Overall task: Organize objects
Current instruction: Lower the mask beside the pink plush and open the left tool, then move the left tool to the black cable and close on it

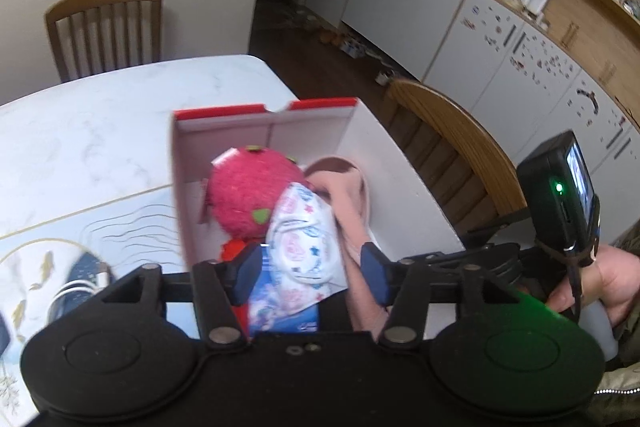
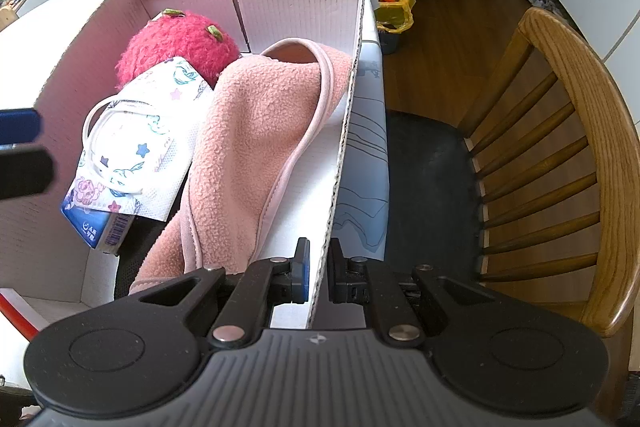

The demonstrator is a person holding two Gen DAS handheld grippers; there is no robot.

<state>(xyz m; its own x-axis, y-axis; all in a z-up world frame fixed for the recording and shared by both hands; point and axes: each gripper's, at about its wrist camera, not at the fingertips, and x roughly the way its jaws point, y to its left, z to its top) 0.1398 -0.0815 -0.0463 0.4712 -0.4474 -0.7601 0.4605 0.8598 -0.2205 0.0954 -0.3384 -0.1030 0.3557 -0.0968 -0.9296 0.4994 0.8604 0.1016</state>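
Right gripper (image 2: 318,269) pinches the corrugated cardboard box wall (image 2: 344,147), while left gripper (image 1: 312,267) gapes over a printed fabric mask (image 1: 304,243) beside fuzzy pink fleece (image 2: 256,131).

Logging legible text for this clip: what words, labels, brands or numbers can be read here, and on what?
Blue tissue pack in the box: Chinese characters and a barcode, too small and blurred to read.
Patterned face mask: cartoon prints and stars, no words.
Fridge stickers: too small to read.
Nothing else legible.
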